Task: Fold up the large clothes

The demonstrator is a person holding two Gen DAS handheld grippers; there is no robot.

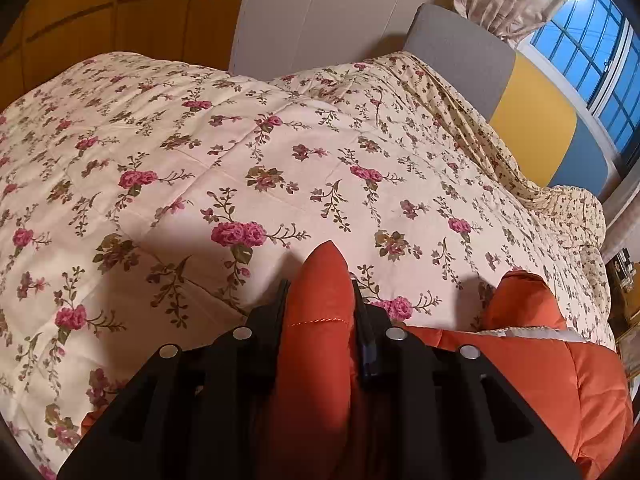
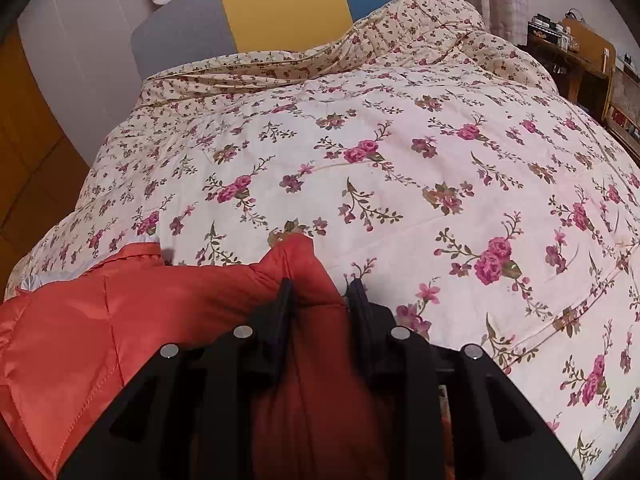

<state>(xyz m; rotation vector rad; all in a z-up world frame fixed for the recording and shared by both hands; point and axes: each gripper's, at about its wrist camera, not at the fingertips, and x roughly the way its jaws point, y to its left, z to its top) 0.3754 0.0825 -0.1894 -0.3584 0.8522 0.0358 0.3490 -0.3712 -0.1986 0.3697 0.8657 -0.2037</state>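
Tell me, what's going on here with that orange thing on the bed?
A person is folding an orange padded jacket on a bed covered by a flowered quilt. Each hand holds a gripper. The left gripper and the right gripper each pinch a bunch of the jacket, with the fabric between their fingers.

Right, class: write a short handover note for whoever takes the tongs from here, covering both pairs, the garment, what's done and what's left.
Left tongs: shut on a bunched fold of the orange padded jacket.
Right tongs: shut on another fold of the same jacket.
The jacket is gathered at the near edge of the bed, over the floral quilt; how much of it rests there cannot be told.
Done: both grips taken.
Left: no neat fold shows yet; probably spread it flat on the quilt, then fold.
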